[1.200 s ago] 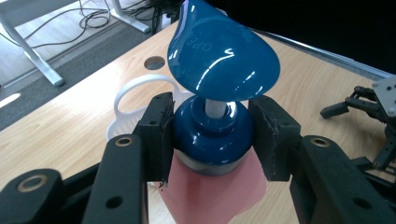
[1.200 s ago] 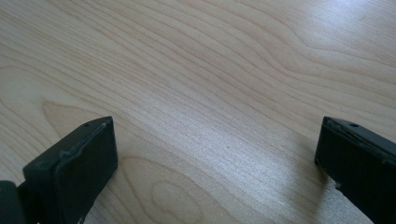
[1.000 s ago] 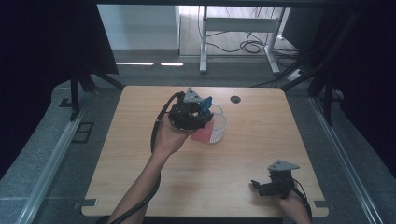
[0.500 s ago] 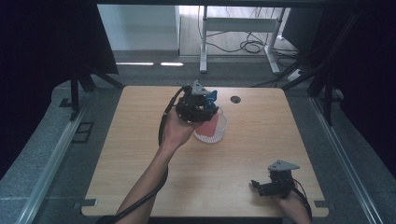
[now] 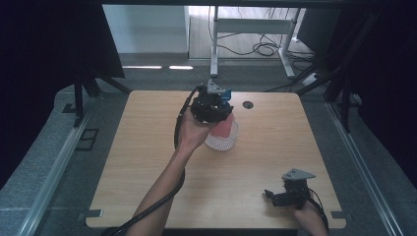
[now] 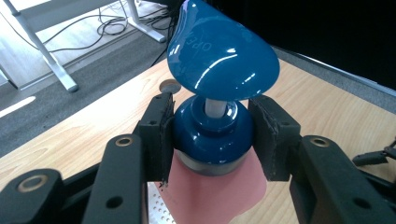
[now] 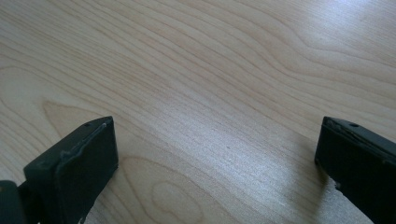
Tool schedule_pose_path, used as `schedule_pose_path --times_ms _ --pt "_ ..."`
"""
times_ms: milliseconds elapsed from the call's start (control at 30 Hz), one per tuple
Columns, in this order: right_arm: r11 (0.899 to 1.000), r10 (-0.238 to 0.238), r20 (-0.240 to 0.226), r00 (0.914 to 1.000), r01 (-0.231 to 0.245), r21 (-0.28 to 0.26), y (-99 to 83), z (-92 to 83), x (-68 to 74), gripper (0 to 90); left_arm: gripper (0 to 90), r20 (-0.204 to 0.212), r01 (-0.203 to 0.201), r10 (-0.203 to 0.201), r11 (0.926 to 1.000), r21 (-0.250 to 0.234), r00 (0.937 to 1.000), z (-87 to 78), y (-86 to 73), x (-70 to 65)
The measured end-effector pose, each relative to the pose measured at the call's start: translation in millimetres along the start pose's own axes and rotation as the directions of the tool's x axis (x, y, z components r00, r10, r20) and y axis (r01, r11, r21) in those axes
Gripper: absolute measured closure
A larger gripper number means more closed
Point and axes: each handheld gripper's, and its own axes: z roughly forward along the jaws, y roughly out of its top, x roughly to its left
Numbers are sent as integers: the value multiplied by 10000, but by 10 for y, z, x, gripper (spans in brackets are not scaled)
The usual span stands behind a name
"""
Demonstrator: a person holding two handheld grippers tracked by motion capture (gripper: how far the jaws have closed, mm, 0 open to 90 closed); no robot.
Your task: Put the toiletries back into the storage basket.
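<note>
A pink pump bottle [image 5: 223, 127] with a blue collar [image 6: 212, 140] and a blue pump head [image 6: 219, 56] is upright at the white perforated basket [image 5: 221, 143] near the table's middle back. My left gripper [image 5: 216, 107] is shut on the blue collar, one pad on each side [image 6: 212, 137]. The pink body [image 6: 219, 198] hangs below the jaws, with the basket's rim [image 6: 156, 207] beside it; I cannot tell whether the bottle rests in the basket. My right gripper [image 5: 273, 195] lies at the table's front right, jaws open [image 7: 215, 158] over bare wood.
The wooden table [image 5: 147, 162] has a round cable hole [image 5: 247, 104] at the back, right of the bottle. Black curtains flank the table, and a desk frame with cables stands beyond its far edge.
My left hand has carried the bottle a little right and toward the far edge. The right gripper has stayed put.
</note>
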Motion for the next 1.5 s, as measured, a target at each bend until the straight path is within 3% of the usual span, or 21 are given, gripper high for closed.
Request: schedule_pose_path --times_ms 500,1500 --pt "10000 8 -18 10000 -8 11 2 0 1 0 529 -460 159 -148 9996 231 9988 232 -9 55" --pt "10000 -90 -36 10000 90 5 3 3 0 0 529 -707 550 -513 9972 506 9962 574 -331 108"
